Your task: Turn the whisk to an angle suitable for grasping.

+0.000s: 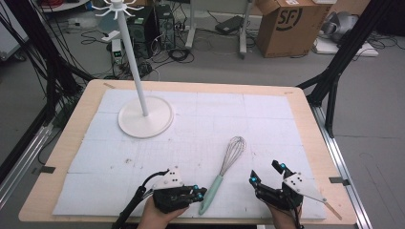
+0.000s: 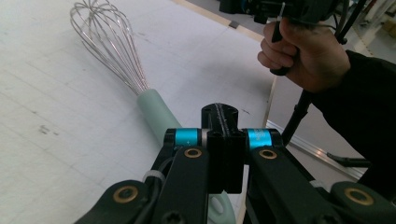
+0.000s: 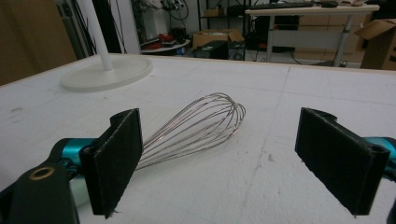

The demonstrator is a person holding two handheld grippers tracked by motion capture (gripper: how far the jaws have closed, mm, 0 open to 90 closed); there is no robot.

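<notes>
A whisk point(image 1: 224, 168) is flanked at the table's near edge: the left gripper point(image 1: 200, 193) is pressed closed beside its handle, the right gripper point(image 1: 267, 172) spread wide, empty, above white padding point(image 1: 267, 124).

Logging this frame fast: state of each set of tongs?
Left tongs: closed, empty, beside the whisk handle.
Right tongs: open, empty, facing the whisk wires.

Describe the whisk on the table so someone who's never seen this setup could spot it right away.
Start at the white mat covering the wooden table, then look to its near edge, between the left gripper and the right gripper. The whisk lies flat there, wire end pointing away from the person. Its silver wire balloon and mint-green handle set it apart from the tall white hook stand farther back.
</notes>
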